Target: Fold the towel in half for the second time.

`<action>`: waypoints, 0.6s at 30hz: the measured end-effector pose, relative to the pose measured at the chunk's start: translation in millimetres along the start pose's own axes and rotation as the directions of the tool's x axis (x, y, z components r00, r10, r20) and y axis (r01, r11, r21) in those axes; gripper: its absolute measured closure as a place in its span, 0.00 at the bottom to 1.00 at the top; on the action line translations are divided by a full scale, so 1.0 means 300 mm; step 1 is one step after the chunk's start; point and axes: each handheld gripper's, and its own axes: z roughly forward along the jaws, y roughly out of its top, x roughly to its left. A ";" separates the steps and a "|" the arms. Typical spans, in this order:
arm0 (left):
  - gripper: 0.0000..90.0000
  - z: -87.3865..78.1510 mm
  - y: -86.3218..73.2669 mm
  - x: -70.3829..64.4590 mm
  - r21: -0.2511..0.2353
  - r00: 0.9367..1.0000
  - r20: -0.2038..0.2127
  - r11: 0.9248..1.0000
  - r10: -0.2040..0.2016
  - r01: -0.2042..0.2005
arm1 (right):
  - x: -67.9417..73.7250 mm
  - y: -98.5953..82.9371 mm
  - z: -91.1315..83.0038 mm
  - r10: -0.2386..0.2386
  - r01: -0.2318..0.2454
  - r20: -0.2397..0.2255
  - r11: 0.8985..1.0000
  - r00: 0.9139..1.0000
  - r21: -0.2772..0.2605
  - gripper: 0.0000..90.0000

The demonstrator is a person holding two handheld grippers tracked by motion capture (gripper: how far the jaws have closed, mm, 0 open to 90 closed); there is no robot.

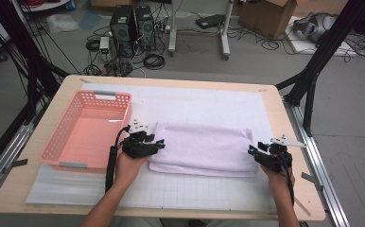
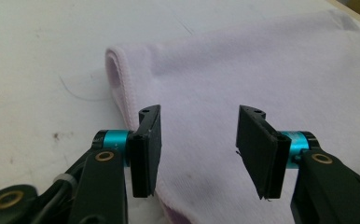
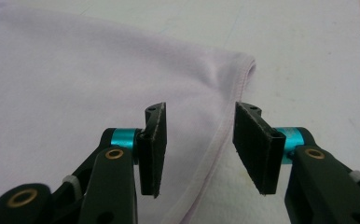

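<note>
Towel point(image 1: 204, 148): pale lilac, folded into a long flat rectangle, lying on the white mat point(image 1: 209, 106) in the middle of the table point(image 1: 275, 101), just right of the basket.
Left gripper point(image 1: 156, 142): held at the towel's left end; in the left gripper view its jaws are spread wide over the cloth, pinching nothing, the left jaw right at the hemmed edge.
Right gripper point(image 1: 252, 150): held at the towel's right end; jaws spread apart on either side of the hem, gripping nothing.
Towel edges: stitched hem, rounded folded corners showing at both ends; surface soft, faintly mottled.
Basket point(image 1: 57, 142): pink plastic, slotted walls, on the table's left side; nothing lies inside it.
Beyond the table: computer towers point(image 1: 133, 28) and cardboard box point(image 1: 270, 16) on the floor.
</note>
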 end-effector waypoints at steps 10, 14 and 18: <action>0.58 -0.055 -0.112 -0.024 0.022 0.999 -0.030 1.000 0.009 -0.008 | 0.037 -0.078 -0.092 -0.019 0.020 -0.030 0.999 0.999 0.040 0.63; 0.60 -0.067 -0.133 -0.010 0.026 0.999 -0.031 1.000 -0.014 0.015 | 0.052 -0.086 -0.120 -0.009 0.011 -0.057 0.999 0.998 0.048 0.64; 0.79 -0.063 -0.149 -0.013 0.036 1.000 -0.006 0.999 0.001 0.000 | 0.053 -0.114 -0.145 0.001 0.004 -0.074 0.998 0.997 0.058 0.68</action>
